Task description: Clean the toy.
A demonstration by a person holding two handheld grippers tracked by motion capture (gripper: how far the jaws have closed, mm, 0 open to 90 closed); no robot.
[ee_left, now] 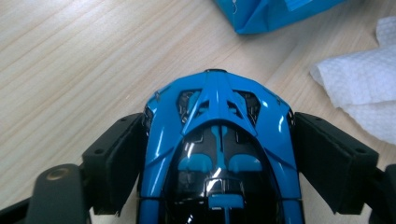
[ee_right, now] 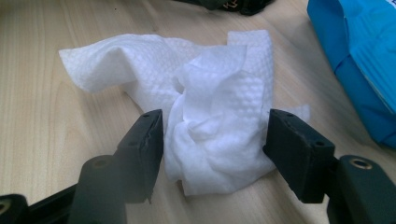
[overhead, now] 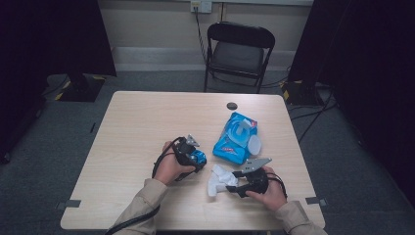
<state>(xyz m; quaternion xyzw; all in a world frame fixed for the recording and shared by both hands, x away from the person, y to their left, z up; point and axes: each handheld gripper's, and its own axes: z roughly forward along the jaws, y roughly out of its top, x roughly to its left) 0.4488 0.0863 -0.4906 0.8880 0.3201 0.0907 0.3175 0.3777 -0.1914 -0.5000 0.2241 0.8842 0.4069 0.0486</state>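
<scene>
A shiny blue and black toy car sits between the jaws of my left gripper, whose pads lie against both its sides. In the high view that gripper is at the middle of the table, low over the wood with the car in it. A crumpled white wipe lies on the table, bunched between the pads of my right gripper, which touch it on either side. From above, the right gripper is near the front edge, and the wipe spreads to its left.
A blue pack of wipes with its lid flap open lies right of centre, just beyond both grippers. A dark round grommet is set in the tabletop behind it. A black folding chair stands past the far edge.
</scene>
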